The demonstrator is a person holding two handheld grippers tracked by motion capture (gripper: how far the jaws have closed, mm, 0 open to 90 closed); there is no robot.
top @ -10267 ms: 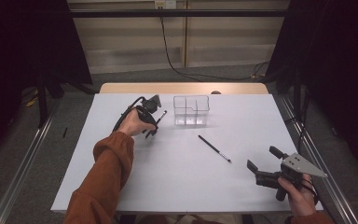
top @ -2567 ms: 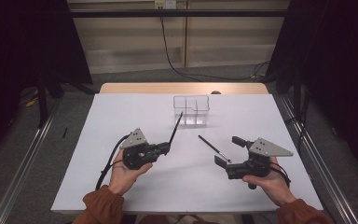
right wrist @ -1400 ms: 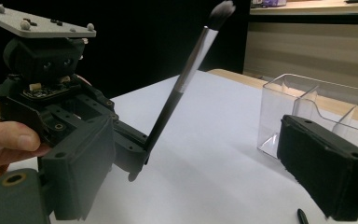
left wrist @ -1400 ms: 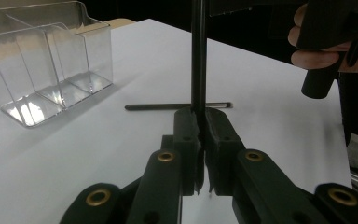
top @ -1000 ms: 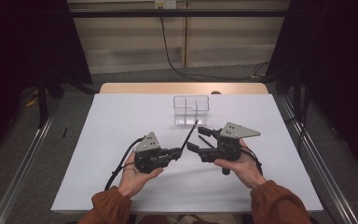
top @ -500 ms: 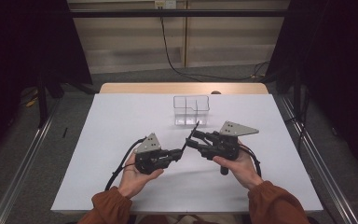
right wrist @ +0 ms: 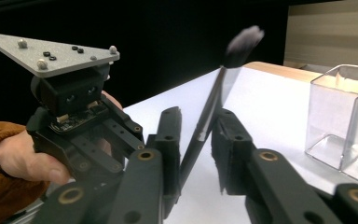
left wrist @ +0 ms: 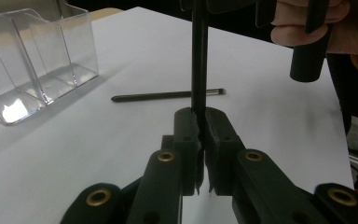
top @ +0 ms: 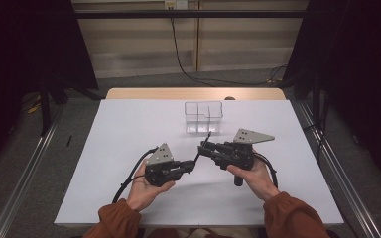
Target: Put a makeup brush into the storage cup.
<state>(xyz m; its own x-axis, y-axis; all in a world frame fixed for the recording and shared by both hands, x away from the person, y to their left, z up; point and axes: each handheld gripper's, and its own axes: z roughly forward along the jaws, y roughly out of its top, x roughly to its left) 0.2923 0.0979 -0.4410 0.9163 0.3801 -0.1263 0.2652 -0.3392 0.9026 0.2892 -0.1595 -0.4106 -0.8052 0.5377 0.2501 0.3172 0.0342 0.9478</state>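
Brush (right wrist: 214,105), slim and black-handled, ends in a soft dark tuft.

Right gripper (top: 204,148) now beside the left gripper (top: 190,166); jaws lately closing around its slim black make-up brush (top: 202,147).

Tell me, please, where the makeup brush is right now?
In the high view the makeup brush is mid-table, clamped in the left gripper, just front of the clear organizer.
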